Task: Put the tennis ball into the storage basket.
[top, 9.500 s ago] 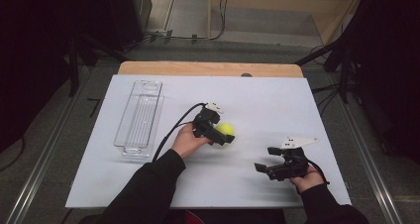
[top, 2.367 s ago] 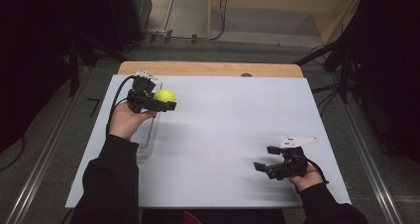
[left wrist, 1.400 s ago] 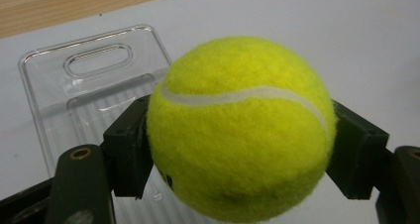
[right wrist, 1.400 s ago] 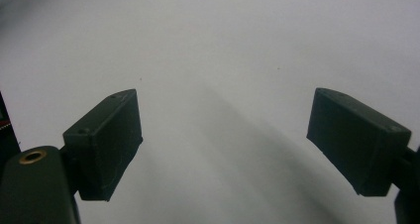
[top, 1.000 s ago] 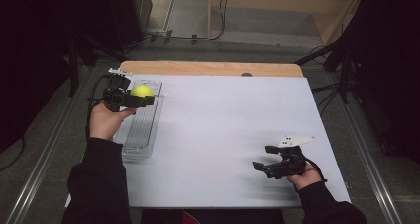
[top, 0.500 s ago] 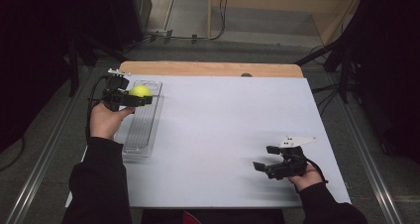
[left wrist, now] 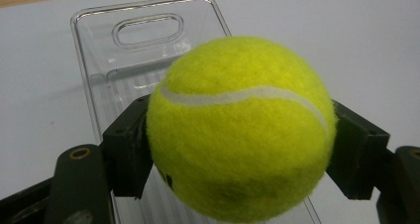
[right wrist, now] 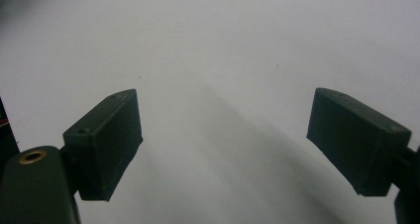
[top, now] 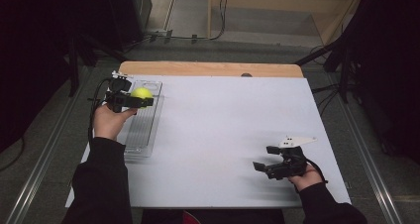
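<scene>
Tennis ball [left wrist: 240, 130] sits pinched in our left gripper [top: 132, 101], above the far end of the clear plastic tray [top: 143, 135] — we should lower it inside the walls before letting go. Right gripper [top: 270, 163] rests spread, empty, on the white tabletop [top: 223, 130].

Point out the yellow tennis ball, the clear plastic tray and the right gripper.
Yellow tennis ball [left wrist: 237, 130]: left gripper view, middle of its felt.
Clear plastic tray [left wrist: 147, 30]: left gripper view, far end by the handle slot.
Right gripper [top: 264, 158]: high view, between its fingers.
</scene>
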A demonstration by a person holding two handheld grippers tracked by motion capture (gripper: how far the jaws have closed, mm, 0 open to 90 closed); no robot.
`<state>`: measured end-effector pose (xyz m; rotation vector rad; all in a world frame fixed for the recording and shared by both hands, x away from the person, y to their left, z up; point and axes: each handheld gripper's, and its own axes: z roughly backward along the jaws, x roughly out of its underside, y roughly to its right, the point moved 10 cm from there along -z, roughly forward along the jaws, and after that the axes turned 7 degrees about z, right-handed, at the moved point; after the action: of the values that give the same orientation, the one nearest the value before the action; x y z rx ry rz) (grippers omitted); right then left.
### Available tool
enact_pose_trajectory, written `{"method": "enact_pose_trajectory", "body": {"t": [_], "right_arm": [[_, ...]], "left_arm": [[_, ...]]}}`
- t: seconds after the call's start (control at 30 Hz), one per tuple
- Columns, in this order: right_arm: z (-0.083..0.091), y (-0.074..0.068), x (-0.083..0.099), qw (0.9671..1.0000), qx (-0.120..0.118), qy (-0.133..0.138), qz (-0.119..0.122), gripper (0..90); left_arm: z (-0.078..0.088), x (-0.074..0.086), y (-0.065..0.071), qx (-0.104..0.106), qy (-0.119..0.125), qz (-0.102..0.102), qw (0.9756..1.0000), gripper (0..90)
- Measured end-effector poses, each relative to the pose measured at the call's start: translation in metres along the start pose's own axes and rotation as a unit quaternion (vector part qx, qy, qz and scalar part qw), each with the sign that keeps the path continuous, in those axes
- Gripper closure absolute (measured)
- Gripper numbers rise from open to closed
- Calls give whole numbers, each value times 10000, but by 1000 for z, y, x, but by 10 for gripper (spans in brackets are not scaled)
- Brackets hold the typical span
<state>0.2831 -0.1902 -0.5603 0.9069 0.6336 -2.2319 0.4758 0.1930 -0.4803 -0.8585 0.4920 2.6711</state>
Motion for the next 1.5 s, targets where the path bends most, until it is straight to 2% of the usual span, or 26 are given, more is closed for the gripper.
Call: {"method": "enact_pose_trajectory", "body": {"t": [0.47,0.57,0.7,0.9,1.03,1.2,1.37,1.5], "right_arm": [[1,1,0,10000,7,9,0,119],[1,0,0,10000,2,5,8,120],[1,1,0,10000,7,16,0,119],[1,1,0,10000,8,19,1,119],[1,1,0,10000,15,14,9,119],[1,1,0,10000,5,1,18,119],[1,1,0,10000,5,0,20,120],[0,1,0,10000,-10,8,45,119]], "left_arm": [[-9,5,-4,9,-110,88,9999,252],[-10,5,-5,-50,-110,81,9999,246],[-5,1,-4,38,8,218,9998,217],[5,-4,0,-33,114,146,9998,209],[8,-5,4,136,141,148,9997,210],[9,-6,12,203,107,88,9997,210],[9,-5,24,325,69,-59,9994,212],[9,-6,37,600,73,-115,9981,212]]}}
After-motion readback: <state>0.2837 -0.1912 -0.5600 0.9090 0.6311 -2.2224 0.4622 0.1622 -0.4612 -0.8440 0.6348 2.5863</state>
